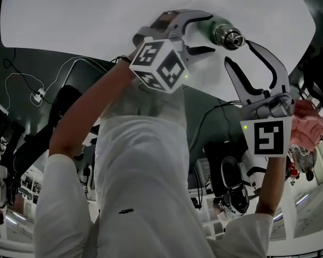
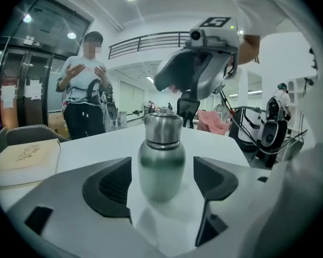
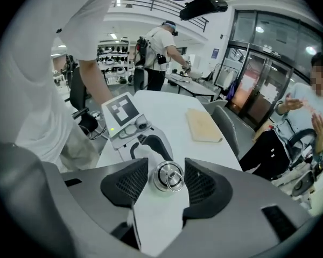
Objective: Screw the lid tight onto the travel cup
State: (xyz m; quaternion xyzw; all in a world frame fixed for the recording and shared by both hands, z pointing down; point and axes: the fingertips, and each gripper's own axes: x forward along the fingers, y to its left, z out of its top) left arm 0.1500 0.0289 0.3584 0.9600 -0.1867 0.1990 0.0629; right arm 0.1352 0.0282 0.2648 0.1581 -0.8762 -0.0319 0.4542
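The steel travel cup (image 2: 161,165) stands upright on the white table (image 2: 97,144), near the edge closest to the person. Its lid (image 3: 168,176) is already seated on the neck, with a small wire ring (image 3: 174,180) lying on top. The left gripper (image 1: 211,33) comes in low and nearly level. Its jaws stand wide, one on each side of the cup's rounded body, with bare table showing in both gaps, so it is released and grips nothing. That low, sideways placing looks chosen so it can clamp the body and stop the cup from spinning. The right gripper (image 1: 238,51) hangs over the cup, pointing steeply down. Its own view looks straight onto the lid between its jaws, which flank the lid closely. The left gripper view, however, shows it a little above the cap and not pressing on it, so it too is unclenched and empty. Coming from above lines its jaws up with the lid's round rim, the hold a twisting turn would need. A beige notebook (image 3: 203,125) lies farther back on the table, well clear of the work. The pictures do not show whether the lid is already tight. The tightening grip appears not yet taken.
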